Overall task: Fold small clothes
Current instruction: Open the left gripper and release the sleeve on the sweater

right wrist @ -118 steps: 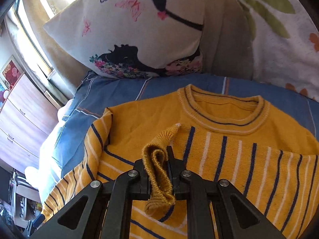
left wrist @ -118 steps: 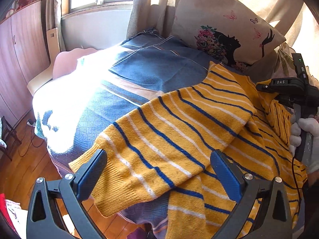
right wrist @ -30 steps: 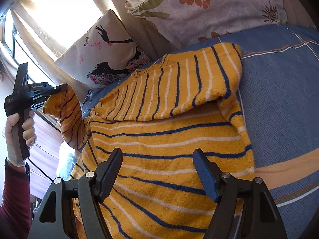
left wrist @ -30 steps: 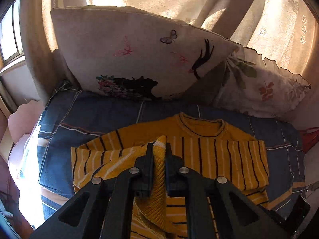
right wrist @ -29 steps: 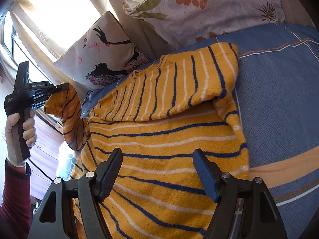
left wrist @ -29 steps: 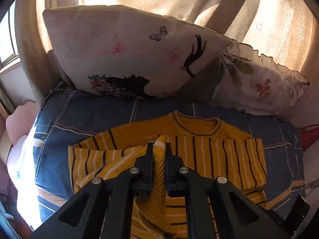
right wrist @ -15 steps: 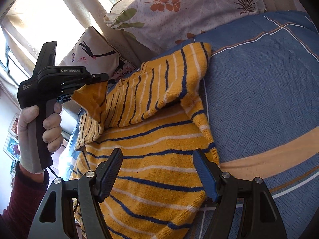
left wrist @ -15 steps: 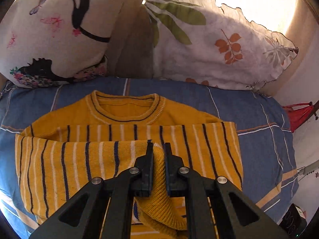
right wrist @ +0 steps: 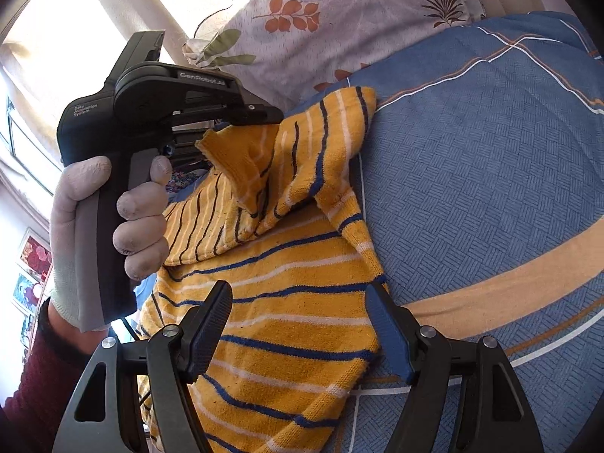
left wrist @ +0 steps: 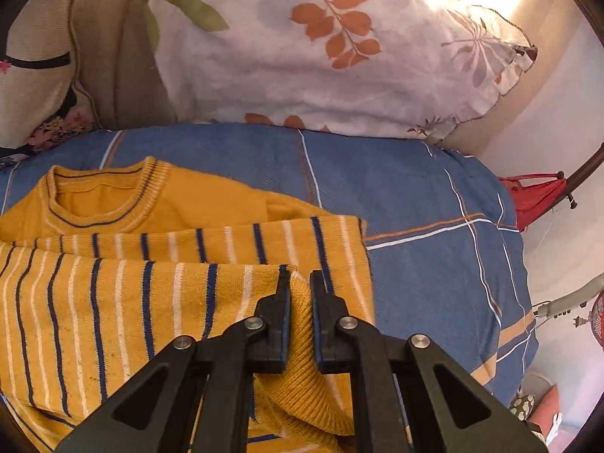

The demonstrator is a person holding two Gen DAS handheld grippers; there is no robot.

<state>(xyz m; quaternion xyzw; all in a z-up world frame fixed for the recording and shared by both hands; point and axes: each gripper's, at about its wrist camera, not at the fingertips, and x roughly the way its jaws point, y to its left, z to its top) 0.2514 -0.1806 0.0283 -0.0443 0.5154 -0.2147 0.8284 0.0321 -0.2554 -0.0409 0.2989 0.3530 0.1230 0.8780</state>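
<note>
The yellow striped sweater is spread on the blue bedspread, with its collar up by the 2 pillows (the leaf-print pillow is right behind it). A sleeve cuff is pinched tight in the left gripper, lifted and draped over the sweater's body, the handle being held by a gloved hand. The right gripper is left wide open above the lower part of the sweater, with nothing clamped.

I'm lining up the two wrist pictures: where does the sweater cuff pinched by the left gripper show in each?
Left wrist: cuff at bottom centre, pinched in the left gripper.
Right wrist: cuff left of centre, hanging from that gripper.
Shared landmark: leaf-print pillow.
</note>
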